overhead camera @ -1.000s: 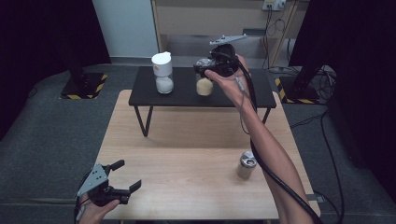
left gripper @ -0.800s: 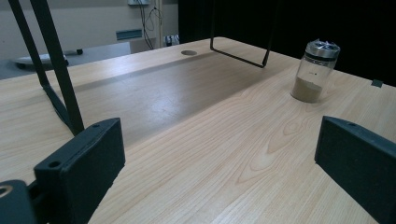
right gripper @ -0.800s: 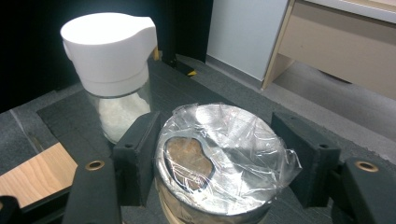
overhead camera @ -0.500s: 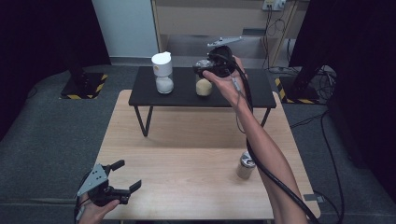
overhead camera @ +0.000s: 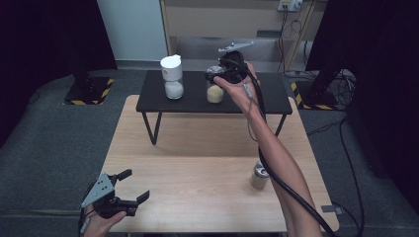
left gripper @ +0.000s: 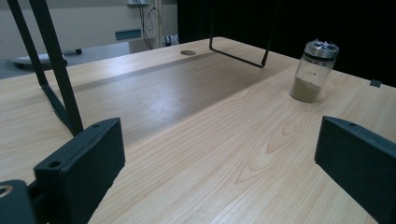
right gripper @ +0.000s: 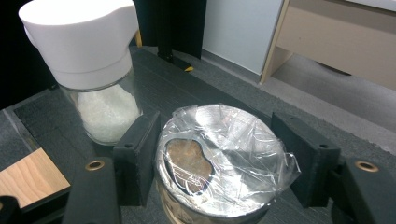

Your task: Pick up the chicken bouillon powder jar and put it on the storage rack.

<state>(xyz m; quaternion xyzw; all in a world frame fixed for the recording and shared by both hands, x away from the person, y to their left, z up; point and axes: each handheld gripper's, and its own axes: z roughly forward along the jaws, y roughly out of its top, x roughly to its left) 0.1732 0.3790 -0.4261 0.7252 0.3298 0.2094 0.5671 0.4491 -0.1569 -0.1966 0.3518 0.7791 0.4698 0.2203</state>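
My right gripper (overhead camera: 213,78) reaches over the black side table (overhead camera: 276,98) and is shut on a glass jar of pale yellow powder (overhead camera: 215,93). In the right gripper view its two pads (right gripper: 140,149) clamp the jar's silver lid (right gripper: 224,154), which is wrapped in clear film. A white-capped jar of white grains (overhead camera: 173,79) stands just left of it, also on the black table. My left gripper (overhead camera: 137,184) hovers open at the near left corner of the wooden table (overhead camera: 197,148), with nothing between its pads (left gripper: 88,163).
A small glass jar with a metal shaker lid (overhead camera: 259,175) stands on the wooden table at the right, beside the right forearm; it shows far off in the left gripper view (left gripper: 314,70). The black table's wire legs (overhead camera: 150,126) rest on the wood.
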